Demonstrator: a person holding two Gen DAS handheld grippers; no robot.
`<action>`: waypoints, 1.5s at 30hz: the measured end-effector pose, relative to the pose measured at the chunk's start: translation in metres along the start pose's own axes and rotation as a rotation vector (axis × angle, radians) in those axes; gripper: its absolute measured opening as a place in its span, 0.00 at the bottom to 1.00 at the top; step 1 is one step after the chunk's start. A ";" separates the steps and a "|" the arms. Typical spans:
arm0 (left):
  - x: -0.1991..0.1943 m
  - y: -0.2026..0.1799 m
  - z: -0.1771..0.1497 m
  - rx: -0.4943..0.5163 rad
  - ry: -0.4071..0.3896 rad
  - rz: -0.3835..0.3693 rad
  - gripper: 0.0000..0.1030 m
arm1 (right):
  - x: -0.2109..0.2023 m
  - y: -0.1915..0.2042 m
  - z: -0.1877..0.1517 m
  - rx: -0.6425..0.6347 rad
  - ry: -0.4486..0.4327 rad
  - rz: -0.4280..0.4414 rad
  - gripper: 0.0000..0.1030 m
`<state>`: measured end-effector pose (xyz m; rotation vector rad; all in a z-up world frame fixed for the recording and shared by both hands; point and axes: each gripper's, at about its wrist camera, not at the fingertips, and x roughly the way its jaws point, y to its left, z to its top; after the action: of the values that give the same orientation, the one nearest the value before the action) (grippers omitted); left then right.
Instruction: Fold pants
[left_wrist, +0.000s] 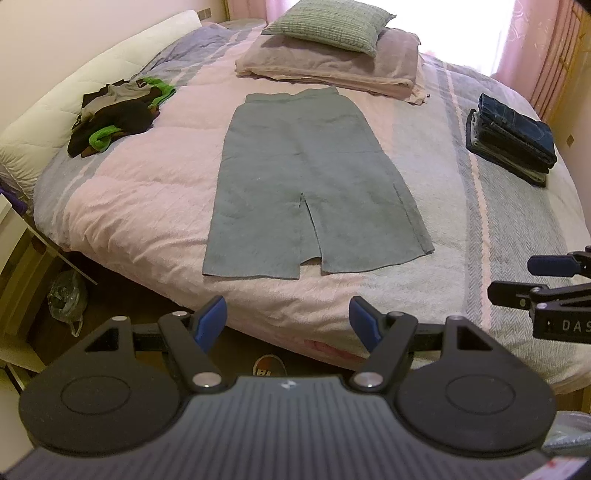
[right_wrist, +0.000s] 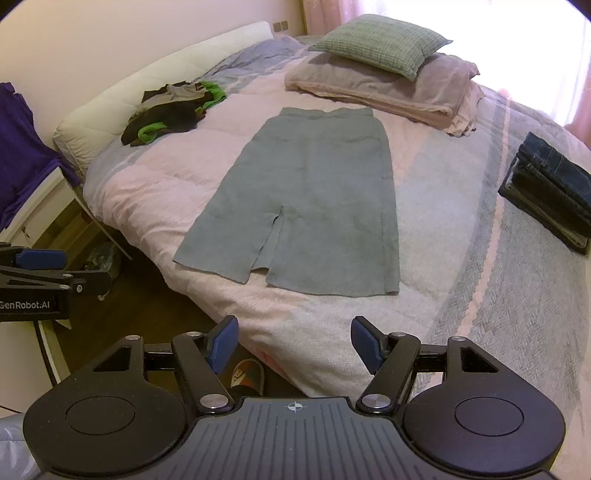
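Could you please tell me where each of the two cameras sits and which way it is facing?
Left wrist view: sits on the left gripper, jaws open and empty, looking down over the bed's near edge at the grey pants; the right gripper pokes in at the right edge.
Right wrist view: sits on the right gripper, jaws also open and empty, facing the same way; the left gripper shows at the left edge.
Shared: the pants, the heap of clothes, the folded stack, the pillow.
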<state>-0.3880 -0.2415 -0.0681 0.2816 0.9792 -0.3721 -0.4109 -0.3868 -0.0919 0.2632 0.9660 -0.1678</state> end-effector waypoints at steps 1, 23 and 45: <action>0.001 -0.001 0.001 0.001 0.000 0.001 0.68 | 0.000 -0.001 0.001 0.000 -0.002 0.000 0.63; 0.058 0.023 0.047 -0.012 0.049 -0.009 0.75 | 0.055 -0.022 0.047 0.008 0.054 0.016 0.63; 0.447 0.157 0.286 0.176 0.110 -0.194 0.65 | 0.389 -0.143 0.265 0.120 0.138 0.068 0.62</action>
<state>0.1193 -0.2927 -0.2845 0.3706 1.0874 -0.6264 -0.0213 -0.6111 -0.2921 0.4217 1.0837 -0.1475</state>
